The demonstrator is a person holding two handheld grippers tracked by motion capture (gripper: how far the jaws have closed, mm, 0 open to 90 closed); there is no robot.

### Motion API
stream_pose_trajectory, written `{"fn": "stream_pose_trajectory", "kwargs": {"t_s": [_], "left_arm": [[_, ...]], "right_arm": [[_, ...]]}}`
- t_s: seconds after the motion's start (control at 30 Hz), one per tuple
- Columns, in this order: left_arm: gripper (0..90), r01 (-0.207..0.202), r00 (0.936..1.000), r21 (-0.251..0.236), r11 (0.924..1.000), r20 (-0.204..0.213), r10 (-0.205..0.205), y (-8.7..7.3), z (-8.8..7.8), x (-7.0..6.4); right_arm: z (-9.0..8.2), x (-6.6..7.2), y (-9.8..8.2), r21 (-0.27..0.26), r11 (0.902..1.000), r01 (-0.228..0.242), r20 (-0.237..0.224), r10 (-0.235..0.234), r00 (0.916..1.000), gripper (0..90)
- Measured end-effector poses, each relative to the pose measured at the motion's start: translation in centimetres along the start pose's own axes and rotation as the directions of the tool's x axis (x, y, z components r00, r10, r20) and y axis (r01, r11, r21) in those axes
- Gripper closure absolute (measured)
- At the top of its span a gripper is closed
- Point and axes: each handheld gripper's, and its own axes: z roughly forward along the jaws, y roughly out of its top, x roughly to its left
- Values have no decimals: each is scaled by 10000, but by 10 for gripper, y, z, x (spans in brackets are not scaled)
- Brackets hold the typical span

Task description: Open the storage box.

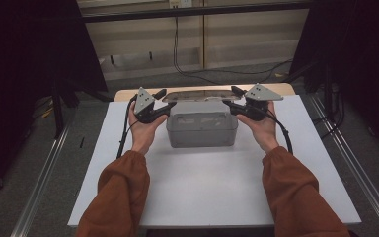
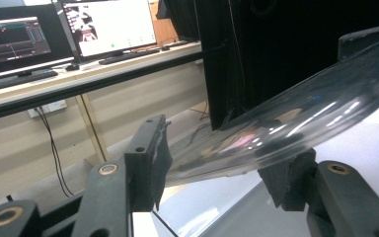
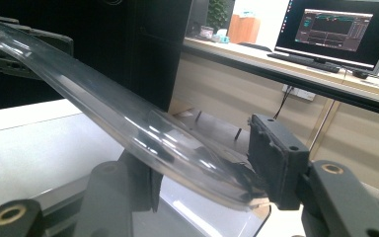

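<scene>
A clear plastic lid point(image 1: 197, 95) hangs tilted just above and behind a grey translucent box point(image 1: 202, 129) that stands on the white tabletop point(image 1: 202, 192). My left gripper point(image 1: 165, 99) holds the lid's left end and my right gripper point(image 1: 234, 98) holds its right end. In the left gripper view the lid point(image 2: 286, 118) runs from between the jaws of the left gripper point(image 2: 217, 168) up to the right, and both pads touch it. In the right gripper view the lid point(image 3: 103, 108) ends between the jaws of the right gripper point(image 3: 202, 177), which press on it.
Black curtains point(image 1: 29, 49) close in both sides. Cables point(image 1: 177, 54) trail over the floor behind the table, and metal rails point(image 1: 44, 177) run along its sides. A desk with monitors point(image 2: 108, 27) stands beyond. The front half of the tabletop is bare.
</scene>
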Motion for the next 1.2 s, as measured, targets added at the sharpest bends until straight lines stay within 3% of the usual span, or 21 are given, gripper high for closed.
{"fn": "stream_pose_trajectory", "kwargs": {"t_s": [0.3, 0.53, 0.8, 1.13, 1.2], "left_arm": [[563, -38, 10000, 13, 10000, 0, 38, 3, 5, 4], [574, -54, 10000, 21, 10000, -33, 54, 4, 6, 6], [577, 222, 9996, -149, 9996, -191, -225, 5, 12, 9], [602, 134, 9996, 22, 9999, -240, -133, 6, 16, 16], [603, 324, 9992, -51, 9995, -245, -325, 6, 17, 16]], "right_arm": [[4, -5, 4, -91, 9998, -161, -2, 161, 9999, 485], [8, -9, 2, -58, 9998, -205, 69, 205, 9998, 494], [14, -15, 2, -63, 9997, -225, 252, 227, 9994, 508], [18, -24, 2, 91, 9997, -248, 422, 244, 9988, 502], [20, -26, 3, 122, 9997, -217, 436, 211, 9988, 507]]}}
